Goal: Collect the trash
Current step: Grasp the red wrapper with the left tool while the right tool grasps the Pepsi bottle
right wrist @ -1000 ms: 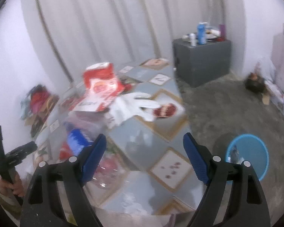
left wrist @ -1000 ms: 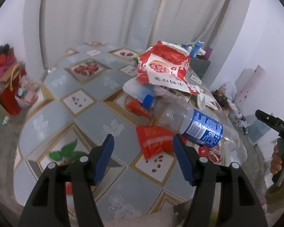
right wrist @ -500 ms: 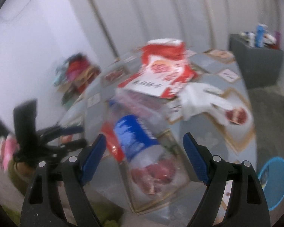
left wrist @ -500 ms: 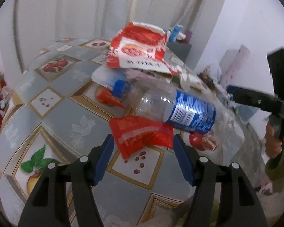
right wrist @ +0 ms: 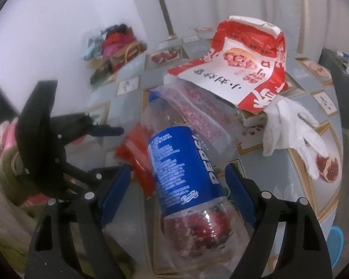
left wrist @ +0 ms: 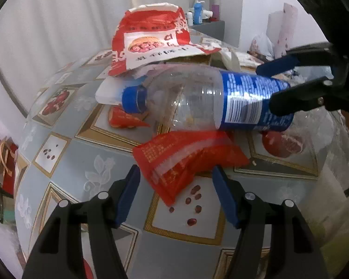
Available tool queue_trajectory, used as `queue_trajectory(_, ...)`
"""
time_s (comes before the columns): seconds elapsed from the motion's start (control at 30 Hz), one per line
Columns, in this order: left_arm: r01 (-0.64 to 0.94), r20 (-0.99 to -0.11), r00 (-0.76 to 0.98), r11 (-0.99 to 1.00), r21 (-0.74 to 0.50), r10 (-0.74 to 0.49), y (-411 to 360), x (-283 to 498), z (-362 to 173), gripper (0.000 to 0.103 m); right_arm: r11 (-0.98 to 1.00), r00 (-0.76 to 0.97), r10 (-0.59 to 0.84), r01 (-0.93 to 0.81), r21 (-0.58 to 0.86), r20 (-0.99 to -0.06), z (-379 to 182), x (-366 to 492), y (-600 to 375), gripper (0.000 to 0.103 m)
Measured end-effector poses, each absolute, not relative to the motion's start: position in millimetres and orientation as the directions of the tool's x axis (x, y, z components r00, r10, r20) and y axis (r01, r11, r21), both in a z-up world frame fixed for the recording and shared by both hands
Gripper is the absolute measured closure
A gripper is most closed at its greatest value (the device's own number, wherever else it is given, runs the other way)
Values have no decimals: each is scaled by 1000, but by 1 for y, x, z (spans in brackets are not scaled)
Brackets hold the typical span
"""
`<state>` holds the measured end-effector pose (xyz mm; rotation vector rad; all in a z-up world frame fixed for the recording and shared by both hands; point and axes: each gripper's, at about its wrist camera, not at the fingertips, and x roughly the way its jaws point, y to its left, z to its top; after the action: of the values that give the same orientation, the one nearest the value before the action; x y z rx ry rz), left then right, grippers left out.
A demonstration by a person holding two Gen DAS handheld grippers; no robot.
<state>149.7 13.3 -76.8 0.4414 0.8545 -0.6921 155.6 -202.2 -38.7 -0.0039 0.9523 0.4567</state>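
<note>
- Left gripper point(left wrist: 175, 186): jaws spread apart and empty, with a crumpled red wrapper point(left wrist: 188, 157) lying between and just beyond the tips.
- Right gripper point(right wrist: 178, 184): jaws wide apart, straddling a clear plastic bottle point(right wrist: 186, 169) on its side, pads not pressing it.
- Red-and-white bag point(left wrist: 151, 39): farther ahead, past the bottle.

Our counter point(left wrist: 65, 162), littered with trash

Just ahead of our left tool point(left wrist: 175, 186) we see a red wrapper point(left wrist: 186, 158); beyond it an empty Pepsi bottle point(left wrist: 209, 100), a torn red-and-white bag point(left wrist: 151, 39), and a white glove point(right wrist: 288, 125).
</note>
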Motion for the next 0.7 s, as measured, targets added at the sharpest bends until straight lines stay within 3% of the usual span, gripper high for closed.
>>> queue_trajectory(0.17,717,-811,448,694,74,-376,14,154,-80,41,905,472,366,-381,189,-802,-46,158,-204,24)
queue_trajectory(0.47,720,-811,443,691,69,-381,13,153,-79,64,903,450,352,-393,172,-821,-56,160,-199,27)
queue_trajectory(0.7,721,-807,462,685,100,-368,13,149,-79,71,907,453,348,-386,171,-821,-58,158,-202,34)
